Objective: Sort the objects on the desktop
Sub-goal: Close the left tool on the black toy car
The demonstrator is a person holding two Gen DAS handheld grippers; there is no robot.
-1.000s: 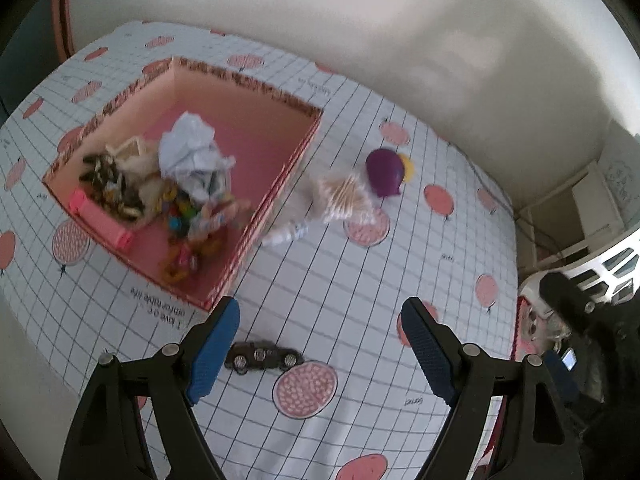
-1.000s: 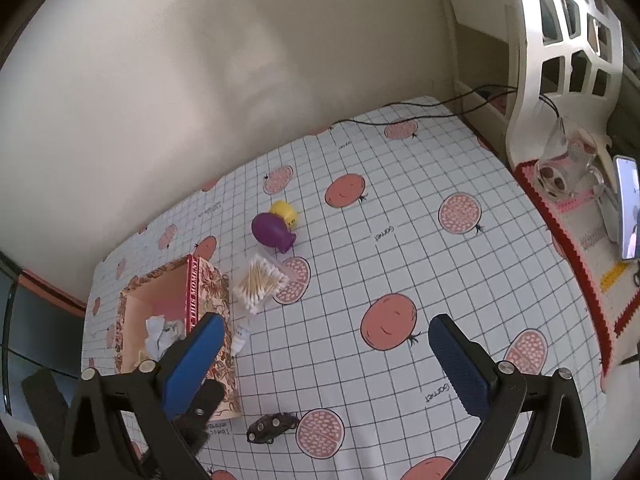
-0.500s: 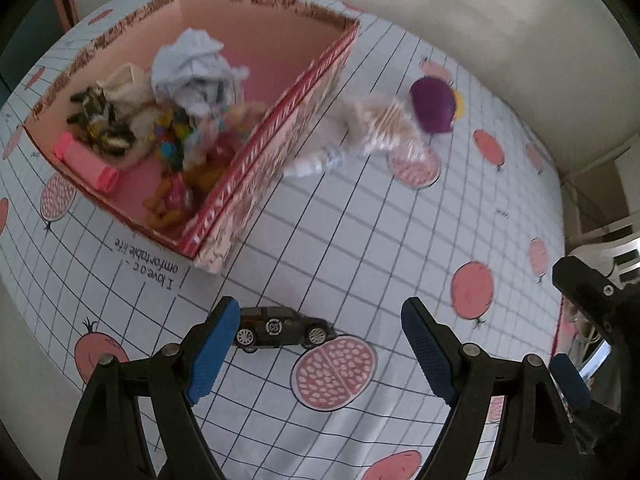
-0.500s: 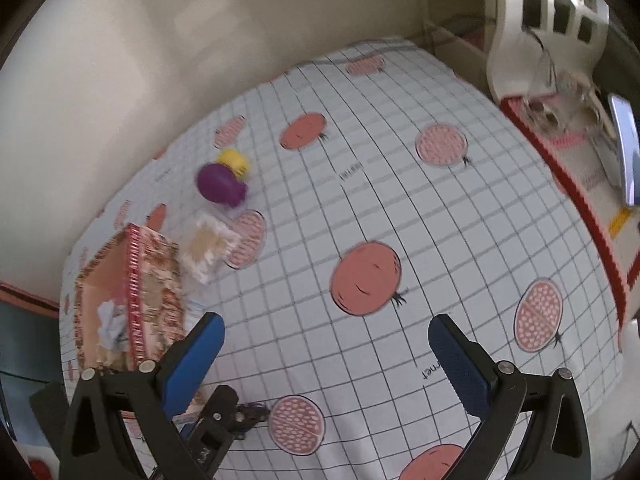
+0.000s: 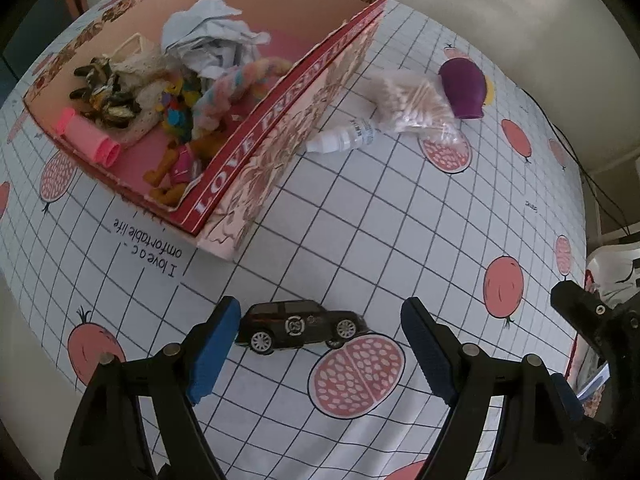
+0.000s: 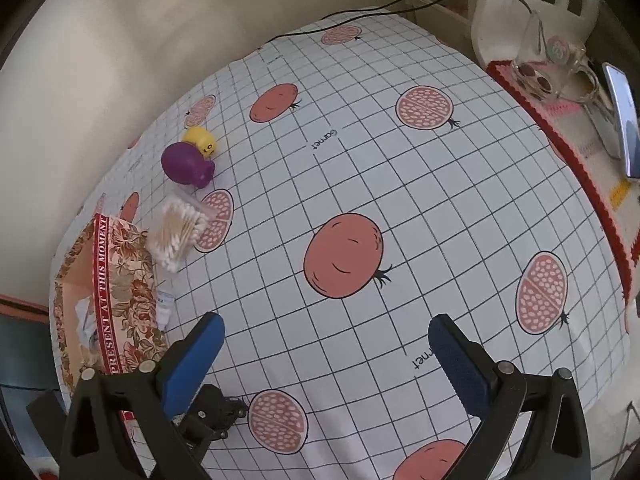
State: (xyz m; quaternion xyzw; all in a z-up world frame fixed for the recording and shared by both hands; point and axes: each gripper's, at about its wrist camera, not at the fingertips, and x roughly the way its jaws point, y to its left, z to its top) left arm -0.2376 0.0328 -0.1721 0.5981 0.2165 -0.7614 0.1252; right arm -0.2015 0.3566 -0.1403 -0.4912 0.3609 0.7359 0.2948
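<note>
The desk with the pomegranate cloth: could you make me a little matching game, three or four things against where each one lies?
Things:
1. toy car
2. crumpled paper
3. purple toy
4. spray bottle

Places:
A. inside the box
B. on the cloth just outside the box wall
C. between the open left gripper fingers
D. beside the cotton swabs

Pairs: 1-C, 2-A, 3-D, 4-B

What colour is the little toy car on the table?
The toy car is black with silver wheels, seen best in the left wrist view.

Both tongs lower (car [image 5: 298,325] nearer)
</note>
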